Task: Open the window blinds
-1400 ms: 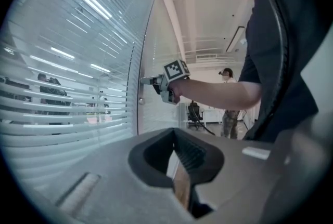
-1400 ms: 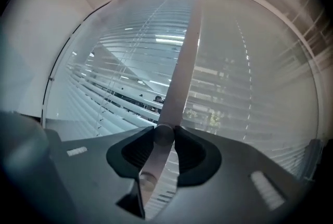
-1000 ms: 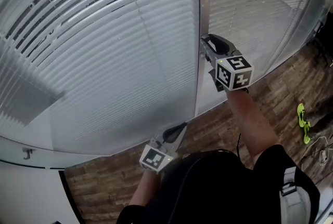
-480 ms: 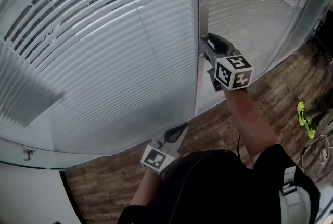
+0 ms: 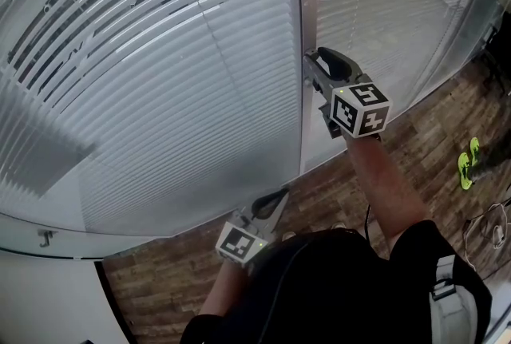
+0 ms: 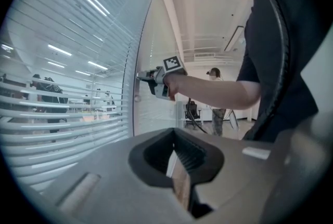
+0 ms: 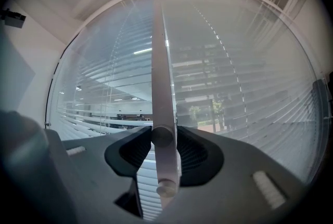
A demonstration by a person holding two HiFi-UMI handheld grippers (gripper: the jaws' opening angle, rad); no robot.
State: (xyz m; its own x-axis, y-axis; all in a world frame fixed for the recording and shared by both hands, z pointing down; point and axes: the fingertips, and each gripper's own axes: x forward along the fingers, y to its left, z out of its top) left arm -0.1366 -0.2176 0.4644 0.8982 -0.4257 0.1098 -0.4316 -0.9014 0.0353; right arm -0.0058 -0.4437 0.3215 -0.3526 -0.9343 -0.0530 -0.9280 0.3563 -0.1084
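Note:
White slatted blinds (image 5: 176, 95) cover the left pane and another blind (image 5: 375, 7) the right pane, with a grey mullion (image 5: 302, 31) between them. My right gripper (image 5: 313, 67) is held level against the mullion. In the right gripper view a round knob (image 7: 162, 136) on the mullion bar (image 7: 158, 62) sits between its jaws. The jaws have just been opening, and the pads stand close beside the knob without clamping it. My left gripper (image 5: 275, 199) hangs low near my body, shut and empty, and its view shows the right gripper (image 6: 143, 76) at the mullion.
Wood-plank floor (image 5: 343, 191) runs under the windows. A white wall (image 5: 48, 286) with a small hook (image 5: 44, 237) is at the lower left. A bright green item (image 5: 467, 163) and cables (image 5: 491, 223) lie at the right. A person (image 6: 216, 108) stands far behind.
The upper-left slats of the left blind show wider dark gaps than before. The green item on the floor has shifted. Both grippers stay where they were.

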